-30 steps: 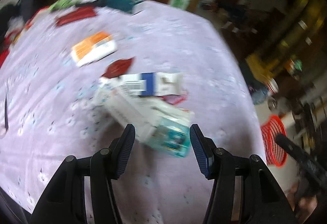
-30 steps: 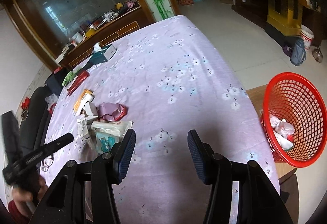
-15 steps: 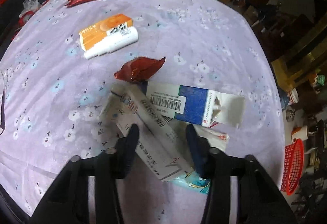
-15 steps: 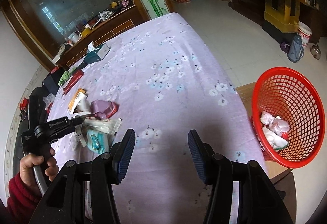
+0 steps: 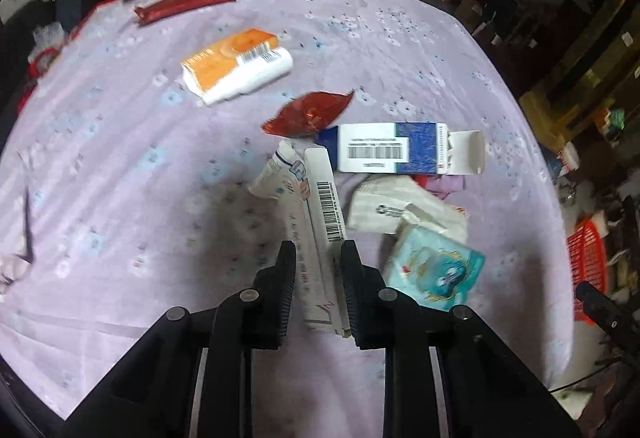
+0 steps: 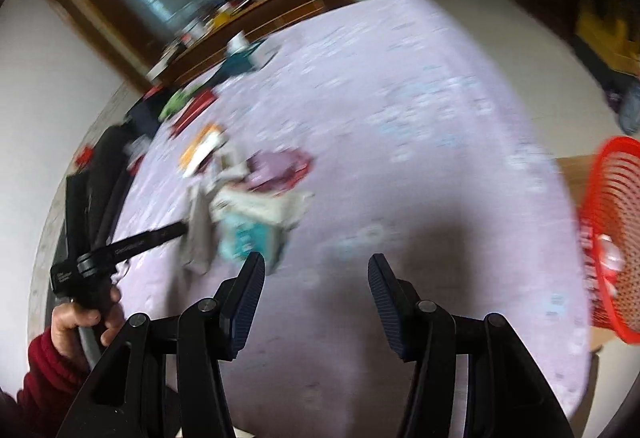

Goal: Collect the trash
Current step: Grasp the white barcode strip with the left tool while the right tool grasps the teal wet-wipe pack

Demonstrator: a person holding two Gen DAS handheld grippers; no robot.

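Left gripper jaws clamp a long white carton amid bench litter.
Lift it straight up, clear of the wrappers, toward the red basket; right gripper jaws gape empty.

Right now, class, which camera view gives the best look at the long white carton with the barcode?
The left wrist view: the long white carton lies sharp and close, its near end between the left claw fingers. The right wrist view shows only a blurred pale shape at that claw's tip, markings unreadable.

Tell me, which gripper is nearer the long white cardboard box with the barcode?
Left. The left gripper is shut on the long white cardboard box; the right gripper hangs open over bare cloth, apart from it.
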